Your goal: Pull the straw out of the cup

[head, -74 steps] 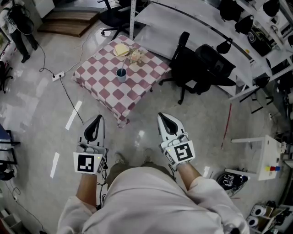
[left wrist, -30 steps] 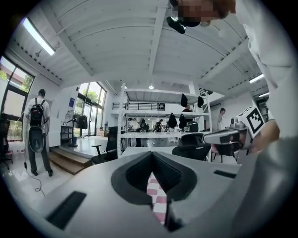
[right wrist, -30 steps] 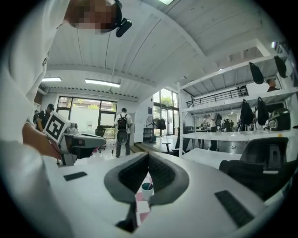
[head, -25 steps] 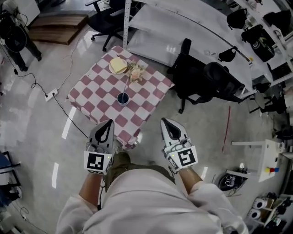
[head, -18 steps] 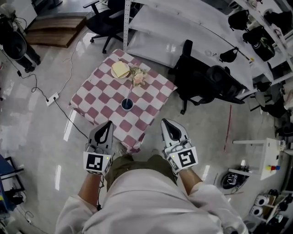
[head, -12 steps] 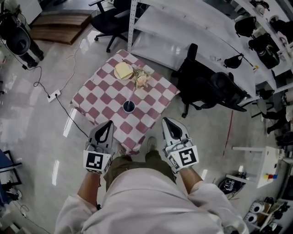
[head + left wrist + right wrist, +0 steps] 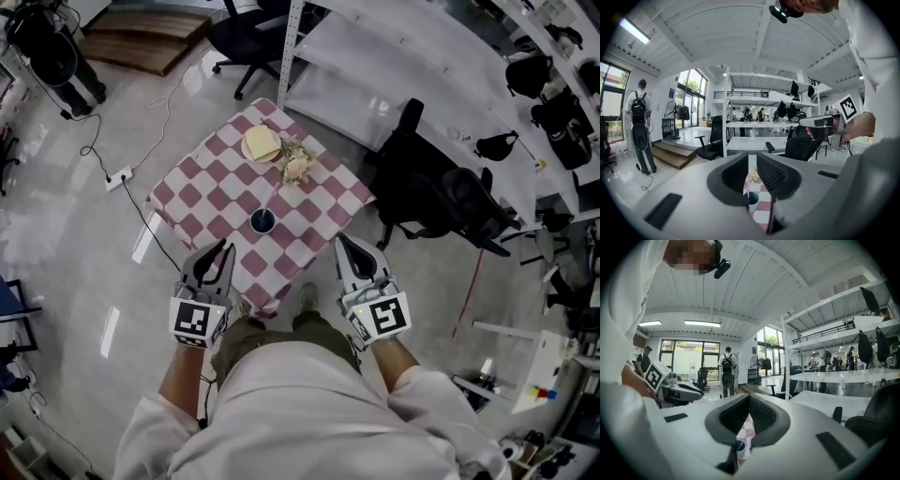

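Note:
A dark blue cup stands on the pink-and-white checked table, with a thin straw leaning out of it toward the far side. My left gripper hovers at the table's near edge, short of the cup. Its jaws have just been opening and stand slightly open with nothing between them. The cup shows through their gap in the left gripper view. My right gripper is shut and empty beside the table's near right corner. The cup appears below its jaws.
A plate with something yellow and a small bunch of flowers sit on the far part of the table. A black office chair stands to the right and white desks behind. A power strip with cable lies on the floor at left.
The person has stepped toward the table, so both grippers now reach its near edge. The left jaws have parted slightly. The right jaws stay shut.

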A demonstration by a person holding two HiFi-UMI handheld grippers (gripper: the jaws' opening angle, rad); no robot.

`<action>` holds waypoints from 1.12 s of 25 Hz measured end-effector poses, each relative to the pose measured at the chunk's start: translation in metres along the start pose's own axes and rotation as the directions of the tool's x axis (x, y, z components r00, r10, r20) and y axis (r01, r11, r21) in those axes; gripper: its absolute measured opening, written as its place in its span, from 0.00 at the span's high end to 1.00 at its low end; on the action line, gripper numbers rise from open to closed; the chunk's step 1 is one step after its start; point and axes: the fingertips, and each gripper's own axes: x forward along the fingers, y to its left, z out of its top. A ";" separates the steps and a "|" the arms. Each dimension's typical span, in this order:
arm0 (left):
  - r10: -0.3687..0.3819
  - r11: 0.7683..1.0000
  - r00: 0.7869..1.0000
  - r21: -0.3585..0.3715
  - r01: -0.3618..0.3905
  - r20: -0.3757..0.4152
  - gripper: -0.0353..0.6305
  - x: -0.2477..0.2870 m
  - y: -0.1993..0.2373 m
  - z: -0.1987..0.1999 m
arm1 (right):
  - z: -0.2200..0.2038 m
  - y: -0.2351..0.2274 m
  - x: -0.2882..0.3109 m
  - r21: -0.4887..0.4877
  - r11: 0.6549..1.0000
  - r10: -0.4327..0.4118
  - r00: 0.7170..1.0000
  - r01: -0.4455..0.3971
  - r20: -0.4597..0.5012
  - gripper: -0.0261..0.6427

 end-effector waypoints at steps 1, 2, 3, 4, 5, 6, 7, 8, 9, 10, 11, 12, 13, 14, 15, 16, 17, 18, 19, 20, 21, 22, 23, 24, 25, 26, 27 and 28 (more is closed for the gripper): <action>0.001 1.000 1.000 -0.002 -0.001 -0.005 0.85 0.003 -0.001 0.000 | -0.001 -0.003 0.000 0.003 1.000 0.002 1.000 -0.002 -0.004 0.95; 0.000 1.000 1.000 -0.004 0.000 -0.011 0.85 0.006 -0.002 0.000 | -0.003 -0.005 0.000 0.006 1.000 0.004 1.000 -0.004 -0.008 0.95; -0.002 1.000 1.000 -0.007 0.001 -0.018 0.83 0.009 -0.003 -0.001 | -0.004 -0.007 -0.001 0.009 1.000 0.005 1.000 -0.005 -0.012 0.95; -0.004 1.000 1.000 -0.010 0.004 -0.027 0.81 0.012 -0.003 -0.003 | -0.005 -0.010 -0.001 0.010 1.000 0.006 1.000 -0.006 -0.014 0.95; -0.009 1.000 0.999 -0.013 0.008 -0.034 0.80 0.015 -0.004 -0.004 | -0.006 -0.013 -0.001 0.011 1.000 0.006 1.000 -0.006 -0.014 0.95; -0.014 1.000 0.999 -0.016 0.013 -0.040 0.77 0.018 -0.005 -0.006 | -0.006 -0.015 0.000 0.011 1.000 0.006 1.000 -0.006 -0.015 0.95; -0.019 1.000 0.999 -0.019 0.019 -0.044 0.75 0.020 -0.005 -0.007 | -0.006 -0.017 0.000 0.012 1.000 0.005 1.000 -0.005 -0.015 0.95; -0.025 0.999 0.999 -0.022 0.024 -0.047 0.72 0.023 -0.006 -0.008 | -0.007 -0.019 0.000 0.013 1.000 0.004 1.000 -0.004 -0.015 0.95; -0.031 0.999 0.998 -0.024 0.030 -0.050 0.70 0.026 -0.007 -0.008 | -0.007 -0.021 0.001 0.014 1.000 0.003 1.000 -0.003 -0.015 0.95; -0.039 0.999 0.998 -0.027 0.038 -0.051 0.70 0.028 -0.008 -0.008 | -0.008 -0.022 0.001 0.016 1.000 0.003 1.000 -0.003 -0.017 0.95; -0.049 0.998 0.997 -0.030 0.048 -0.052 0.68 0.030 -0.009 -0.008 | -0.008 -0.024 0.001 0.018 1.000 0.002 1.000 -0.002 -0.020 0.95; -0.059 0.998 0.997 -0.034 0.058 -0.052 0.64 0.033 -0.011 -0.008 | -0.009 -0.025 0.001 0.020 1.000 0.002 1.000 -0.002 -0.023 0.95; -0.068 0.997 0.996 -0.037 0.067 -0.052 0.60 0.035 -0.012 -0.007 | -0.010 -0.026 0.001 0.021 1.000 0.002 1.000 -0.001 -0.025 0.95; -0.077 0.996 0.996 -0.039 0.075 -0.054 0.59 0.037 -0.012 -0.007 | -0.010 -0.027 0.001 0.023 1.000 0.001 1.000 0.000 -0.027 0.95; -0.085 0.996 0.995 -0.039 0.083 -0.056 0.56 0.039 -0.013 -0.007 | -0.011 -0.028 0.001 0.024 1.000 0.000 1.000 0.001 -0.029 0.95; -0.092 0.995 0.994 -0.038 0.090 -0.058 0.55 0.040 -0.014 -0.007 | -0.011 -0.029 0.001 0.025 1.000 0.000 1.000 0.001 -0.029 0.95; -0.096 0.995 0.993 -0.036 0.094 -0.062 0.54 0.042 -0.015 -0.008 | -0.012 -0.029 0.001 0.026 1.000 -0.001 1.000 0.001 -0.030 0.95; -0.097 0.995 0.993 -0.037 0.095 -0.067 0.52 0.043 -0.016 -0.009 | -0.012 -0.030 0.000 0.027 1.000 -0.001 1.000 0.001 -0.030 0.95; -0.096 0.995 0.993 -0.037 0.094 -0.072 0.52 0.045 -0.016 -0.011 | -0.013 -0.031 0.000 0.028 1.000 -0.001 0.999 0.002 -0.032 0.95; -0.094 0.995 0.993 -0.035 0.092 -0.076 0.52 0.047 -0.016 -0.012 | -0.014 -0.033 0.000 0.029 1.000 -0.002 0.999 0.003 -0.034 0.95; -0.090 0.996 0.993 -0.032 0.088 -0.080 0.52 0.049 -0.015 -0.013 | -0.015 -0.034 0.000 0.030 1.000 -0.004 0.999 0.005 -0.036 0.95; -0.086 0.996 0.993 -0.029 0.084 -0.086 0.52 0.050 -0.015 -0.014 | -0.016 -0.035 -0.001 0.031 1.000 -0.005 0.999 0.006 -0.037 0.95; -0.083 0.996 0.992 -0.028 0.081 -0.092 0.52 0.052 -0.014 -0.016 | -0.016 -0.035 -0.001 0.031 0.999 -0.007 0.999 0.008 -0.038 0.95; -0.081 0.997 0.992 -0.029 0.078 -0.100 0.52 0.054 -0.014 -0.019 | -0.016 -0.037 -0.002 0.032 0.999 -0.008 0.999 0.010 -0.039 0.95; -0.079 0.997 0.991 -0.030 0.076 -0.107 0.52 0.057 -0.013 -0.021 | -0.016 -0.038 -0.002 0.033 0.999 -0.010 0.999 0.012 -0.040 0.95; -0.076 0.997 0.991 -0.031 0.073 -0.114 0.52 0.060 -0.012 -0.024 | -0.017 -0.040 -0.003 0.033 0.999 -0.012 0.999 0.014 -0.041 0.95; -0.074 0.997 0.990 -0.033 0.071 -0.120 0.52 0.064 -0.011 -0.027 | -0.018 -0.042 -0.003 0.033 0.999 -0.014 0.999 0.016 -0.043 0.95; -0.072 0.997 0.989 -0.035 0.068 -0.127 0.52 0.068 -0.010 -0.031 | -0.019 -0.043 -0.004 0.034 0.999 -0.017 0.999 0.018 -0.045 0.95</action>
